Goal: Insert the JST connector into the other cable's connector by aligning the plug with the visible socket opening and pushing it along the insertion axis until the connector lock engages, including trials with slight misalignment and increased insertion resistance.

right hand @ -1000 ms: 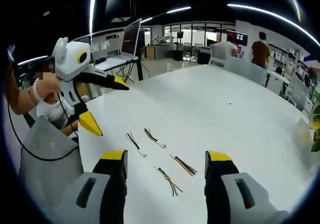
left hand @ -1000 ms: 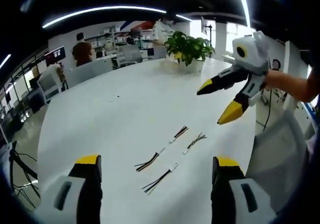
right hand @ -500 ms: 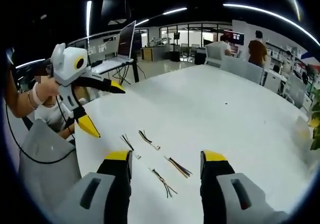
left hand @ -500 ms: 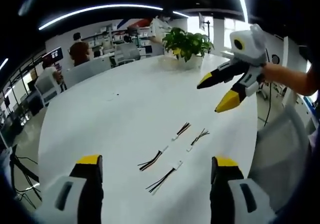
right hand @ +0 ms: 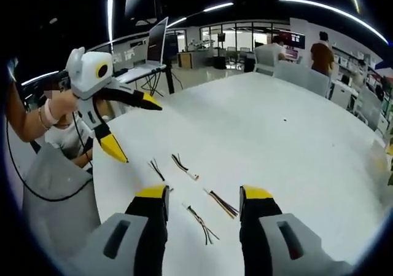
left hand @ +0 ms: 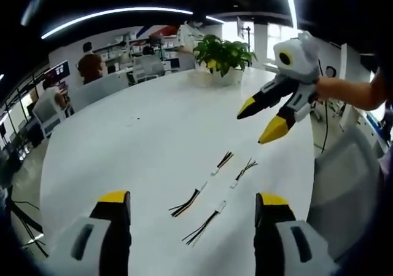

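While the white counter [left hand: 141, 141] spreads wide beneath me, I hold my left gripper [left hand: 187, 205] and right gripper [right hand: 202, 196] gaping and empty above four short connector cables [left hand: 212, 193] lying loose, near each other.

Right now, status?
Left gripper open, right gripper open, both above the table. Four cables loose on it, unmated. Nothing in the way.
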Tool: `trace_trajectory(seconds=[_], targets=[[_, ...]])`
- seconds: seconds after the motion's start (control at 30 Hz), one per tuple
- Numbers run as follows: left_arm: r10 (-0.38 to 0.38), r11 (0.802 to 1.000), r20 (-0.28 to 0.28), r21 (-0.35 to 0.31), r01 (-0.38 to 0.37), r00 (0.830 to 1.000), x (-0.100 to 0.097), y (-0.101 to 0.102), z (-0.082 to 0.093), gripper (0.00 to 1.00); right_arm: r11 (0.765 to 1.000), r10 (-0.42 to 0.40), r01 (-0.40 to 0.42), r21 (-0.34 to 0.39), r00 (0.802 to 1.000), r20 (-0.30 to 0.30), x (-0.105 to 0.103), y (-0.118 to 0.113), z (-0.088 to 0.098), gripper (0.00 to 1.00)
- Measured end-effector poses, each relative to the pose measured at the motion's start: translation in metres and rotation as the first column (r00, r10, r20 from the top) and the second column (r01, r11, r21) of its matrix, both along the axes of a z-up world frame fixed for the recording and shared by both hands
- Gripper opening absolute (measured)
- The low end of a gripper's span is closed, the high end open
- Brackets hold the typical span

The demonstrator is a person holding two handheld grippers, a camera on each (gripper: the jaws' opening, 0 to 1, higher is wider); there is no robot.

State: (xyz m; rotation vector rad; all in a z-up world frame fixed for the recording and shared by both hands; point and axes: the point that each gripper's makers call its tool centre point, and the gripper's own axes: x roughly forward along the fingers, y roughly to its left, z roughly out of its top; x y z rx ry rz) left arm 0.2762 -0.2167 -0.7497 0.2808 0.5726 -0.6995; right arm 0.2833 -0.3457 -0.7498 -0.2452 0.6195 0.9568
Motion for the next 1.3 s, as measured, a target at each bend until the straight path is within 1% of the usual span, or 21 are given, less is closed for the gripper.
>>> trace_trajectory(seconds=[0.03, 0.13, 0.2, 0.23, 0.27, 0.37, 0.43, 0.47, 0.53, 0.67, 0.73, 0.77, 0.8, 0.83, 0.87, 0.93, 1.03, 1.17, 1.27, 1.3], targets=[[-0.012, 1.0, -0.001, 0.0, 0.012, 1.0, 0.0, -0.001, -0.001, 0.78, 1.0, 0.003, -0.003, -0.004, 1.0, -0.004, 0.0, 0.0, -0.001, 0.41], [-0.099, 0.995, 0.023, 0.0, 0.099, 0.995, -0.004, -0.012, -0.002, 0.78, 1.0, 0.005, -0.005, -0.018, 1.0, -0.023, 0.0, -0.001, -0.007, 0.4], [-0.124, 0.992, 0.046, 0.01, 0.124, 0.991, -0.004, -0.015, -0.003, 0.78, 1.0, 0.007, -0.008, -0.022, 1.0, -0.026, 0.001, -0.002, -0.009, 0.39], [-0.118, 0.993, 0.068, 0.011, 0.117, 0.991, -0.001, -0.015, -0.001, 0.77, 1.0, 0.011, -0.011, -0.023, 1.0, -0.027, 0.001, -0.001, -0.01, 0.38], [-0.085, 0.996, 0.122, -0.012, 0.088, 0.989, 0.006, -0.016, 0.006, 0.75, 1.0, 0.014, -0.014, -0.022, 1.0, -0.027, 0.001, -0.001, -0.01, 0.37], [-0.085, 0.994, 0.129, -0.062, 0.094, 0.988, 0.007, -0.02, 0.012, 0.67, 0.999, 0.026, -0.027, -0.022, 0.999, -0.026, 0.001, -0.001, -0.012, 0.34], [-0.092, 0.992, 0.144, -0.075, 0.103, 0.985, 0.009, -0.022, 0.015, 0.63, 0.999, 0.028, -0.029, -0.02, 0.999, -0.023, 0.002, -0.001, -0.013, 0.36], [-0.111, 0.989, 0.145, -0.078, 0.123, 0.983, 0.008, -0.024, 0.015, 0.61, 0.999, 0.033, -0.034, -0.016, 0.999, -0.022, 0.003, -0.002, -0.014, 0.38], [-0.117, 0.988, 0.144, -0.082, 0.13, 0.983, 0.009, -0.025, 0.015, 0.59, 0.999, 0.047, -0.048, -0.011, 0.999, -0.023, 0.004, -0.001, -0.016, 0.37], [-0.125, 0.988, 0.106, -0.079, 0.134, 0.986, 0.01, -0.024, 0.005, 0.58, 0.997, 0.082, -0.082, -0.014, 0.996, -0.024, 0.005, 0.001, -0.019, 0.35], [-0.133, 0.987, 0.089, -0.083, 0.14, 0.987, 0.009, -0.024, -0.001, 0.55, 0.995, 0.1, -0.101, -0.018, 0.995, -0.022, 0.005, 0.003, -0.021, 0.34], [-0.136, 0.986, 0.086, -0.085, 0.144, 0.987, 0.009, -0.023, -0.002, 0.52, 0.994, 0.107, -0.107, -0.019, 0.994, -0.022, 0.005, 0.003, -0.021, 0.34], [-0.143, 0.985, 0.077, -0.083, 0.149, 0.987, 0.008, -0.023, -0.005, 0.46, 0.994, 0.111, -0.112, -0.019, 0.994, -0.023, 0.005, 0.004, -0.022, 0.34], [-0.141, 0.986, 0.073, -0.082, 0.147, 0.987, 0.009, -0.022, -0.007, 0.42, 0.993, 0.113, -0.114, -0.02, 0.993, -0.025, 0.005, 0.004, -0.023, 0.34], [-0.137, 0.986, 0.068, -0.082, 0.142, 0.988, 0.01, -0.021, -0.01, 0.4, 0.993, 0.115, -0.116, -0.022, 0.993, -0.032, 0.006, 0.005, -0.025, 0.35], [-0.131, 0.987, 0.06, -0.086, 0.136, 0.99, 0.013, -0.019, -0.013, 0.4, 0.992, 0.122, -0.123, -0.019, 0.992, -0.032, 0.007, 0.006, -0.027, 0.35], [-0.138, 0.984, 0.055, -0.103, 0.143, 0.989, 0.012, -0.021, -0.014, 0.38, 0.99, 0.141, -0.141, -0.015, 0.99, -0.029, 0.006, 0.007, -0.028, 0.33], [-0.148, 0.982, 0.042, -0.114, 0.152, 0.988, 0.011, -0.022, -0.017, 0.37, 0.986, 0.167, -0.168, -0.017, 0.985, -0.037, 0.004, 0.009, -0.032, 0.33], [-0.154, 0.982, 0.038, -0.106, 0.157, 0.987, 0.013, -0.022, -0.023, 0.37, 0.981, 0.189, -0.19, -0.028, 0.981, -0.037, 0.003, 0.009, -0.036, 0.31], [-0.16, 0.983, 0.042, -0.089, 0.163, 0.986, 0.014, -0.021, -0.026, 0.37, 0.98, 0.194, -0.195, -0.031, 0.98, -0.035, 0.003, 0.01, -0.038, 0.31]])
